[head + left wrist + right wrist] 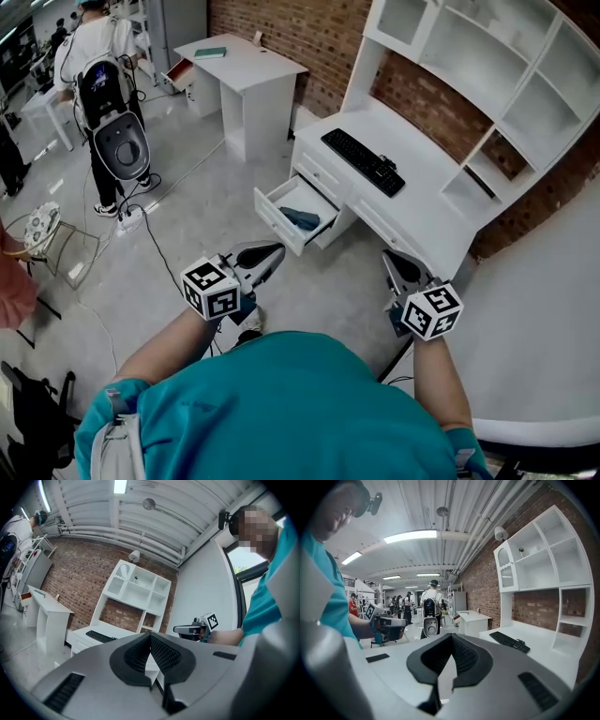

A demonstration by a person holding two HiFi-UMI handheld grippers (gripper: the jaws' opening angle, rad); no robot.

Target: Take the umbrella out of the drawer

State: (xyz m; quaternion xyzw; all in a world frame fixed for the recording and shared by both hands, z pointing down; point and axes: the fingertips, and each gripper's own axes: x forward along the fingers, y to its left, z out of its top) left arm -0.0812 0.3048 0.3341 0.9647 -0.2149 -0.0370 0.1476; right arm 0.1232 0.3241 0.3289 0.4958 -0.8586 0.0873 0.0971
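A dark blue folded umbrella (pixel 300 218) lies in the open drawer (pixel 277 225) of the white desk (pixel 422 211), seen in the head view. My left gripper (pixel 270 253) is held in the air below the drawer, short of it, pointing toward it, jaws shut and empty. My right gripper (pixel 398 266) hovers near the desk's front corner, to the right of the drawer, also shut with nothing in it. In the left gripper view the jaws (pixel 150 637) meet at the tips and the right gripper (pixel 187 630) shows beyond. In the right gripper view the jaws (pixel 451 635) meet too.
A black keyboard (pixel 364 161) lies on the desk under a white shelf hutch (pixel 487 75). A second white desk (pixel 248 70) stands farther back. A person with a backpack (pixel 98 56) stands at the far left. Cables (pixel 159 244) run across the floor. A white round table (pixel 553 328) is at the right.
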